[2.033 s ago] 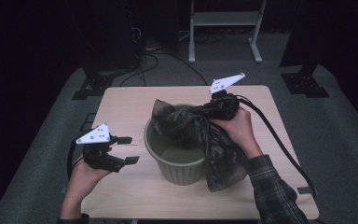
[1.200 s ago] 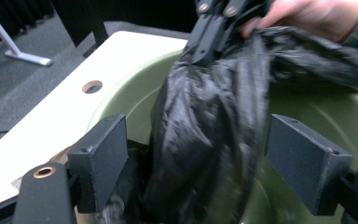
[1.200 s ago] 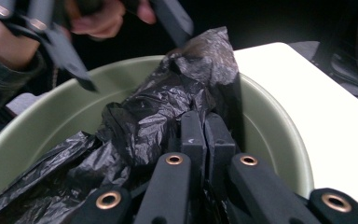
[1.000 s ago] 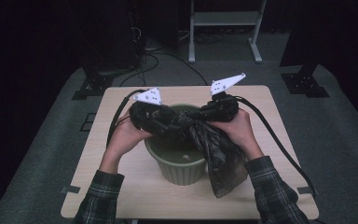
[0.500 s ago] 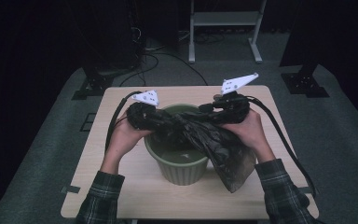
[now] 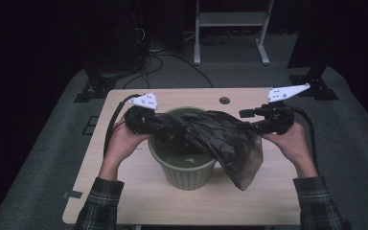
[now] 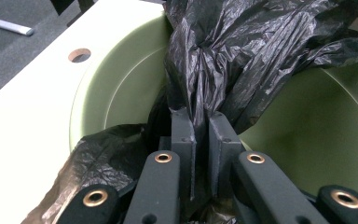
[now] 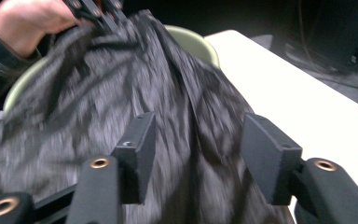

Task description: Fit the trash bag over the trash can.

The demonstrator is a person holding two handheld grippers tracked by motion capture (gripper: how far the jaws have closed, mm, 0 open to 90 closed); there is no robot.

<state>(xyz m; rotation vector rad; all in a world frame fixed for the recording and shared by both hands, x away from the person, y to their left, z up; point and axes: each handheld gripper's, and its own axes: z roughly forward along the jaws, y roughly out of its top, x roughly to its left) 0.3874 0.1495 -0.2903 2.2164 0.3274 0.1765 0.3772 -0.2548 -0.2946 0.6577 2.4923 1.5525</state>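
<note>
A black plastic bag point(image 6: 220, 139) is stretched across the mouth of a green pot point(image 6: 187, 175) and hangs down its right side. My left gripper point(image 6: 165, 125) sits at the pot's left rim; its jaws have just closed, and they pinch a bunched fold of the bag point(image 7: 242, 51) over the pot's inside point(image 7: 121, 79). My right gripper point(image 6: 247, 120) is right of the pot. Its jaws have just been opening and stand wide apart point(image 8: 205, 140), with the bag point(image 8: 98, 93) lying loose between them, untouched by the pads.
The pot stands mid-table on a light wooden table point(image 6: 124, 191) with a round cable hole point(image 6: 224, 100) at its far edge. Cables trail from both grippers. Dark floor, a white stand point(image 6: 230, 28) and black stands surround the table.
My left hand came from the table's front left to the pot's rim and shut on the bag. My right gripper slid right, away from the pot, and opened; the bag now spans the pot.
</note>
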